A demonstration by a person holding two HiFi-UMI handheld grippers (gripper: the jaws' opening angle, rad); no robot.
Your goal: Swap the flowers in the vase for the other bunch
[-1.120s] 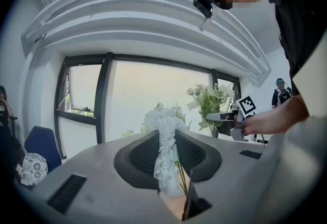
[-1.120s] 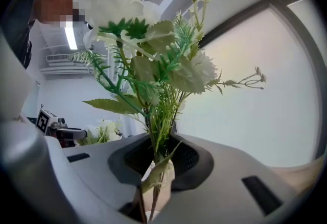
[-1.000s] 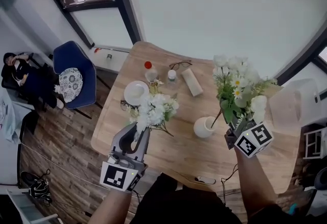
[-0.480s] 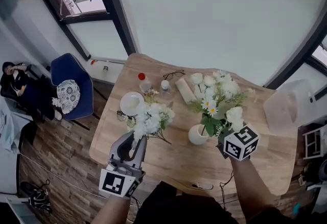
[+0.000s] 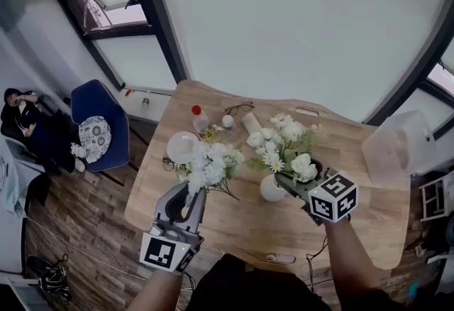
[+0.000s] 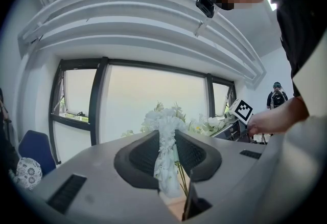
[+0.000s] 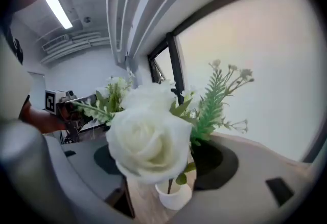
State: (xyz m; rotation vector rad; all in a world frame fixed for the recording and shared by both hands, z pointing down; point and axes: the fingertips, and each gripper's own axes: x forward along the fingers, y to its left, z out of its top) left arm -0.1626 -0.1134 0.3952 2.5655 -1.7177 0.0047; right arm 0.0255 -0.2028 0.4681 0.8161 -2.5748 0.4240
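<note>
- The jaws of the right gripper [image 5: 293, 184] have just been opening and now stand wide, released. The rose-and-daisy bunch [image 5: 280, 146] is loose between them. A second ago they gripped it up to the right of the vase.
- That bunch now leans with its stems down in the white vase [image 5: 270, 191] on the wooden surface [image 5: 355, 160].
- The jaws of the left gripper [image 5: 186, 193] are clenched on the stems of the all-white bunch [image 5: 209, 164], held left of the vase, as before.
- Farther back sit a white plate [image 5: 183, 147], a red-capped bottle [image 5: 199, 118] and glasses [image 5: 240, 108].
- A large rose fills much of the right gripper view.
</note>
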